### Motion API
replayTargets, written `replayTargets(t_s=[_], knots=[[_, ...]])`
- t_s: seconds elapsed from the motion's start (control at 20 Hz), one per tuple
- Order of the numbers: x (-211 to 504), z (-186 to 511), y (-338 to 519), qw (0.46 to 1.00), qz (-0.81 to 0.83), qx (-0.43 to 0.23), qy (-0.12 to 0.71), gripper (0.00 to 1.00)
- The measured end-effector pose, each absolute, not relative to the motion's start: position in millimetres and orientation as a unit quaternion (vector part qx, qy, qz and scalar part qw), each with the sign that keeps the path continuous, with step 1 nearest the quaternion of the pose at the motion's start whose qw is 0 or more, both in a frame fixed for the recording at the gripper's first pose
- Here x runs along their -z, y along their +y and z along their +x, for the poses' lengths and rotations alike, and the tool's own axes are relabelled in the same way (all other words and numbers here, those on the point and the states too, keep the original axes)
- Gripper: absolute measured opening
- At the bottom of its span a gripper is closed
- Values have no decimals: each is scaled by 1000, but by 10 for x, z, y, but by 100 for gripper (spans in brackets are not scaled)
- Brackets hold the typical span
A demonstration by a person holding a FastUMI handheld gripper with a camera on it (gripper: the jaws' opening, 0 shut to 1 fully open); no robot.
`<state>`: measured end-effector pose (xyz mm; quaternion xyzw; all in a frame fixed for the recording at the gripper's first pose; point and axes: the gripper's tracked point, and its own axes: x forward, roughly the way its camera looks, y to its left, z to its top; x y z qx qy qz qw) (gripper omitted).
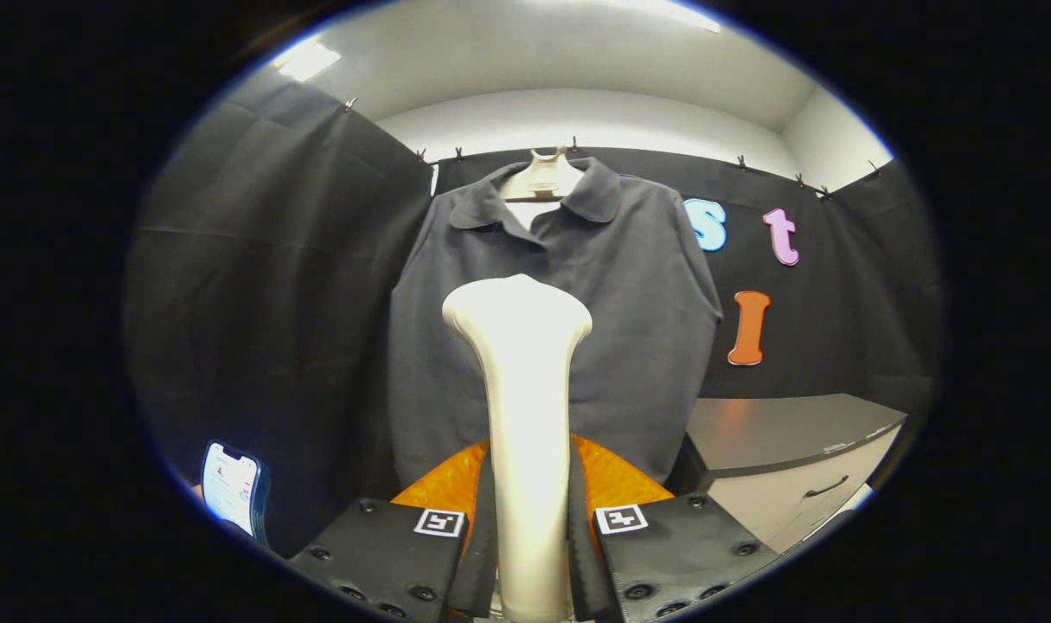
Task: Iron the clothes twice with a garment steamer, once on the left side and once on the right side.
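Note:
A dark grey collared shirt (629, 285) hangs on a white hanger (544, 177) against the booth's black wall, straight ahead of the fingers. My gripper (529, 528) is shut on the white garment steamer (521, 381), with both black fingers pressing on its handle. The steamer stands upright between the fingers, and its wide head rises in front of the shirt's middle, a little left of centre. I cannot tell whether the head touches the cloth. The shirt's lower front is hidden behind the steamer and the orange parts of the gripper.
A grey cabinet (793, 433) with a drawer handle stands to the right of the shirt, below its hem. A phone (229, 486) with a lit screen is held up low at the left, beside the left finger.

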<state>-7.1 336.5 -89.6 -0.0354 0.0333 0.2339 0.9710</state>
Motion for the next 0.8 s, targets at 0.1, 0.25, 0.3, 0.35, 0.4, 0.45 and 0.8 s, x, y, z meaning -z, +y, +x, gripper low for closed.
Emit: replayTargets(t_s=[0.1, 0.25, 0.3, 0.35, 0.4, 0.45, 0.8], knots=[[808, 8, 3132, 976, -29, -216, 27, 41], [735, 77, 2812, 981, -24, -193, 20, 41], [720, 79, 2692, 982, -25, -184, 18, 41], [707, 101, 2590, 984, -27, -176, 15, 41], [704, 101, 2491, 985, -29, -169, 13, 41], [698, 102, 2398, 986, -29, -162, 13, 41], [748, 144, 2002, 990, -22, -138, 17, 41]])
